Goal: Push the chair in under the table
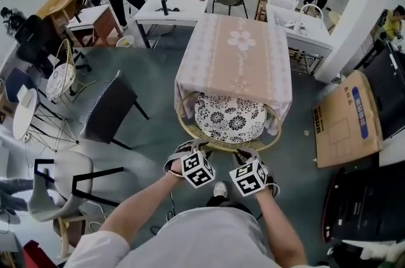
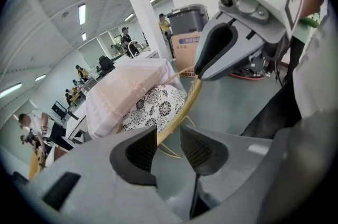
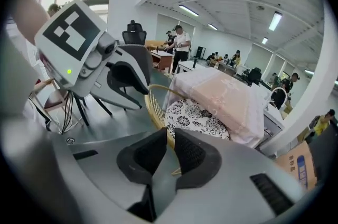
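The chair has a yellow rattan back rim (image 1: 218, 144) and a black-and-white floral cushion (image 1: 228, 117). Its seat sits under the table (image 1: 235, 58), which wears a pink cloth. Both grippers hover just behind the rim. My left gripper (image 1: 192, 150) (image 2: 169, 136) is open; the rim (image 2: 185, 106) runs up from the gap between its jaws, and the pads do not press on it. My right gripper (image 1: 248, 159) (image 3: 168, 138) has its jaws only narrowly parted. The rim (image 3: 156, 109) shows just beyond them, not pinched.
A dark chair (image 1: 111, 109) and white wire chairs (image 1: 60, 77) stand to the left, and a white chair (image 1: 63, 181) is near my left side. A cardboard box (image 1: 345, 118) lies on the floor at right. White tables (image 1: 171, 7), a pillar (image 1: 367, 1) and people are further back.
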